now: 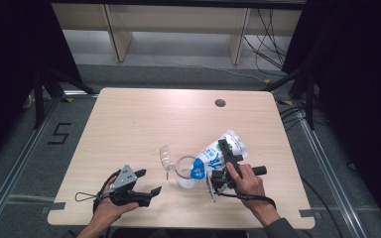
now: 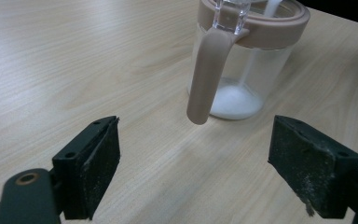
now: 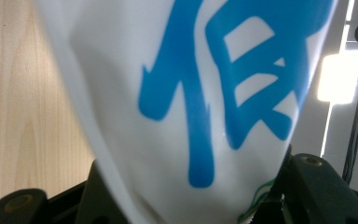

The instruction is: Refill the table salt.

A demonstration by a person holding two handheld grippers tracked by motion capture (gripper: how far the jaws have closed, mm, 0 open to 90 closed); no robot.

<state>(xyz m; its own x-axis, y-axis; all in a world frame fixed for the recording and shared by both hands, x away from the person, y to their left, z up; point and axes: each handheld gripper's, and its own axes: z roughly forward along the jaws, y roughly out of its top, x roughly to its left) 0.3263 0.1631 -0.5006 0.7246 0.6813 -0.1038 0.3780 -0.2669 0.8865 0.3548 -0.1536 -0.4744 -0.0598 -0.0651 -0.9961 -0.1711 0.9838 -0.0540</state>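
The table [image 1: 129, 124] is bare pale wood apart from the work near its front edge; judging from that, the step in hand is pouring white grains from a pouch into a jar.

The white pouch with blue print [image 1: 218, 151] is tilted across the right of the scene, its blue spout end down over the jar's mouth and its sealed end raised toward the far right; the right gripper [image 1: 226, 159] has its 2 jaws clamped on the pouch's body, and in the right gripper view the printed film bulges up between them. To pour well, I judge the tilt should stay gentle and the spout should sit inside the rim, since a squeeze on soft film could send a surge over the side.

The clear jar with a pinkish collar and handle [image 2: 242, 70] stands upright at the table's front centre, its lid [image 1: 166, 157] swung open to the left; a shallow heap of white grains [image 2: 235, 102] lies at its bottom, so most of the fill seems yet to come.

The left gripper [image 1: 148, 182] rests near the jar's left, jaws wide apart and holding nothing; steadying the handle could help if the jar shifts.
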